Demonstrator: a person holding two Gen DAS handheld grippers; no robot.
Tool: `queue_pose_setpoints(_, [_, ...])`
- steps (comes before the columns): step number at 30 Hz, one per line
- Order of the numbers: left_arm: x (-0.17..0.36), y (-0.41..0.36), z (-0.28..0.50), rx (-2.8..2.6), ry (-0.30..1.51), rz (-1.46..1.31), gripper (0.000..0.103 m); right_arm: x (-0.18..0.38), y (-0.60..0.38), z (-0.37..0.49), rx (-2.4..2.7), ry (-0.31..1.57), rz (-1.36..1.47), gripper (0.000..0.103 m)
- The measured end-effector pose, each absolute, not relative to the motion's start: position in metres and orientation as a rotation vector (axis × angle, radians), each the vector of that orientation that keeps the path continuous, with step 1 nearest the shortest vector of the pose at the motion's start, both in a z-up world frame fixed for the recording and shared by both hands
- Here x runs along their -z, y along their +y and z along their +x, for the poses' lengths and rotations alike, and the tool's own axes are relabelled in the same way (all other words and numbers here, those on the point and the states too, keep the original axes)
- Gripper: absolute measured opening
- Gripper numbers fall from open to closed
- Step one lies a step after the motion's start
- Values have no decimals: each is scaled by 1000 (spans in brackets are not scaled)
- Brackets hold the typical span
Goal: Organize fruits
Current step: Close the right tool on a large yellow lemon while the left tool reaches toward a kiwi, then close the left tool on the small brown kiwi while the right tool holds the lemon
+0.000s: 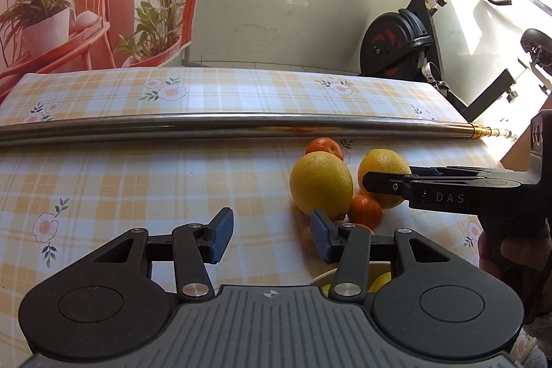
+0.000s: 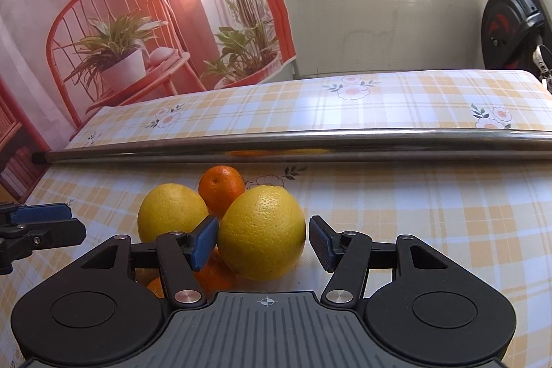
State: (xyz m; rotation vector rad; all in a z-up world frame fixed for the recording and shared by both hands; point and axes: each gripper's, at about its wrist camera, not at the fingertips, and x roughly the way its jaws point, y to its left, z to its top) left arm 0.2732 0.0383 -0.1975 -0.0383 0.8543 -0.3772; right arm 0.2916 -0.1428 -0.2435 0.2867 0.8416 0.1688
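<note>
Two large yellow citrus fruits and small oranges lie together on the checked tablecloth. In the right wrist view my right gripper [image 2: 264, 242] is open, its blue pads either side of the nearer yellow fruit [image 2: 262, 231]; the left pad [image 2: 205, 242] is close to it, the right pad stands slightly apart. A second yellow fruit [image 2: 170, 212] and an orange [image 2: 220, 188] lie behind; another orange [image 2: 214, 275] lies under the left finger. My left gripper [image 1: 272, 238] is open and empty, left of the pile. There I see a yellow fruit [image 1: 321, 183], an orange [image 1: 365, 211] and the right gripper [image 1: 386, 185].
A long metal tube [image 1: 220, 125] lies across the table behind the fruit; it also shows in the right wrist view [image 2: 310, 145]. A white bowl rim [image 1: 322, 278] with something yellow shows under the left gripper. An exercise bike [image 1: 403, 43] stands beyond the table's right end.
</note>
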Motion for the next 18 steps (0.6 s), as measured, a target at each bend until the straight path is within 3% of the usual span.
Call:
queue_pose_setpoints(13, [218, 37, 283, 442, 946, -189, 49, 238, -147, 259, -119, 786, 240, 51])
queue_pose_setpoints(18, [231, 48, 295, 400, 1001, -359, 36, 238, -158, 244, -86, 779, 279, 51])
